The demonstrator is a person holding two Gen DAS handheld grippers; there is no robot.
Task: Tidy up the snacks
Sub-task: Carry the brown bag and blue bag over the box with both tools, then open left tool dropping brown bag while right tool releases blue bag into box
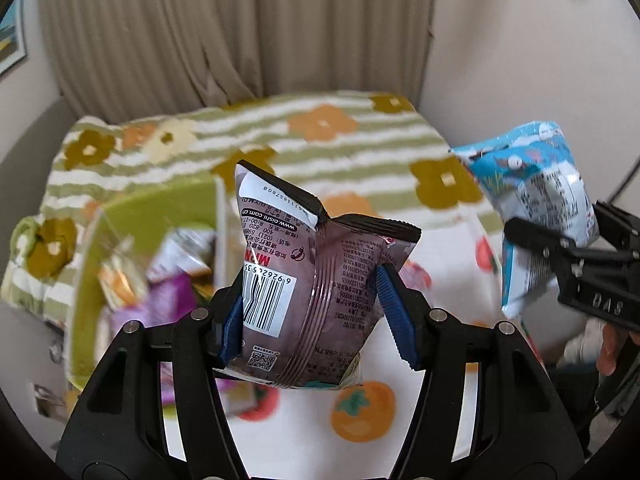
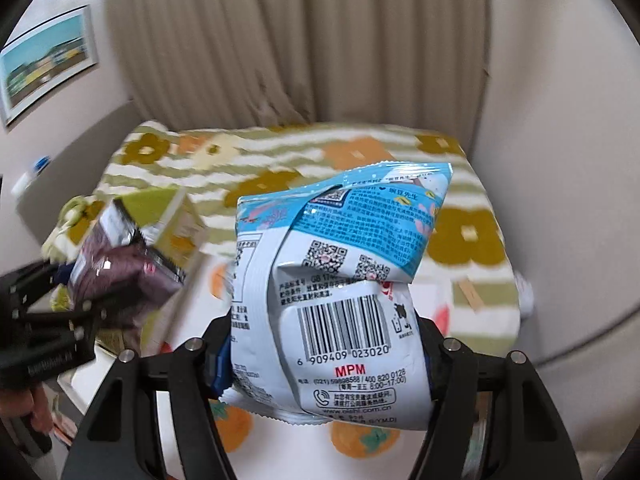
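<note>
A maroon snack bag (image 1: 344, 248) with a barcode stands upright between the blue pads of my left gripper (image 1: 312, 284), which is shut on its lower half. It hangs in the air above the persimmon-print cloth (image 1: 360, 412). My right gripper (image 2: 324, 348) is shut on a blue and white snack bag (image 2: 340, 240), barcode facing the camera, also held above the cloth. In the left wrist view the blue bag (image 1: 532, 168) and right gripper (image 1: 560, 236) are at the right. In the right wrist view the maroon bag (image 2: 120, 276) and left gripper (image 2: 76, 292) are at the left.
A green bin (image 1: 132, 208) with several snack packs stands left, below the maroon bag. A striped floral blanket (image 1: 320, 128) covers the surface behind, up to the beige curtain (image 1: 240, 32). A framed picture (image 2: 48, 64) hangs on the left wall. A hand (image 1: 608, 344) grips the right tool.
</note>
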